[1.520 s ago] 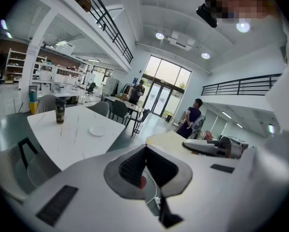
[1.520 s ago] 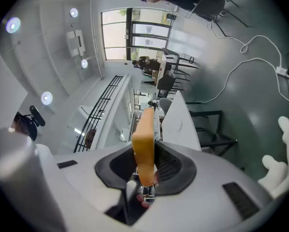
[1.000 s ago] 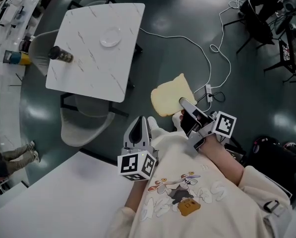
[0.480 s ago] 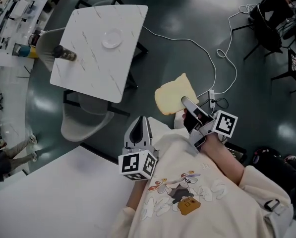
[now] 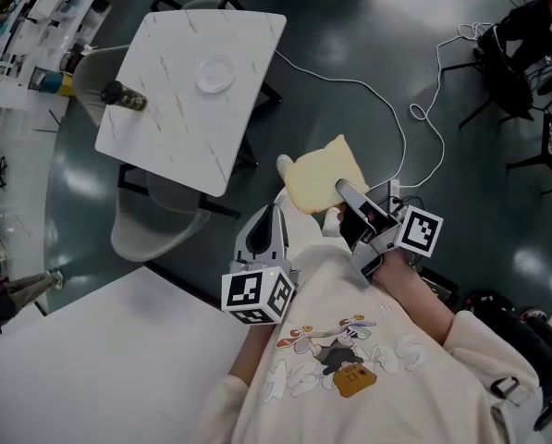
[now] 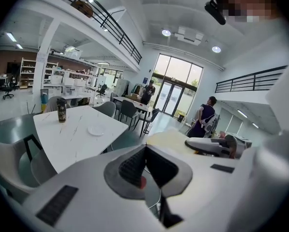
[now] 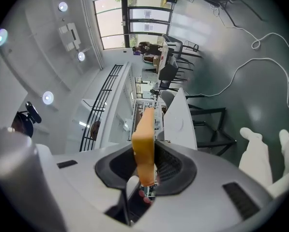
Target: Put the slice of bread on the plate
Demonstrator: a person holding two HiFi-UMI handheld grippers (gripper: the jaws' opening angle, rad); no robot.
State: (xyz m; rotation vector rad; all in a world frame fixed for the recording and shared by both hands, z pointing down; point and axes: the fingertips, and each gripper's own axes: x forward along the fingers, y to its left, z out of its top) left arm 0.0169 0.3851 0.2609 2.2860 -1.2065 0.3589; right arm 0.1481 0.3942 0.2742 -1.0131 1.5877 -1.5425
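Note:
A pale yellow slice of bread [image 5: 320, 176] hangs over the floor with my right gripper [image 5: 342, 191] shut on its near edge. In the right gripper view the bread [image 7: 144, 139] stands edge-on between the two pads. The small white plate [image 5: 216, 74] lies on the white marble table [image 5: 165, 132], up and to the left of the bread and well apart from it. My left gripper [image 5: 266, 215] points toward the table with its tips together and nothing in them. The left gripper view shows the plate [image 6: 96, 130] ahead on the table [image 6: 67, 141].
A dark bottle [image 5: 120, 96] stands near the table's left edge. Grey chairs [image 5: 151, 234] sit at the table's near and left sides. A white cable [image 5: 391, 109] runs across the dark floor. A white surface [image 5: 100, 368] fills the lower left. People stand far off by the windows [image 6: 205, 117].
In the head view the table and plate have shifted right and a bit nearer. The bread stays held in my right gripper. A white shoe now shows beside the bread.

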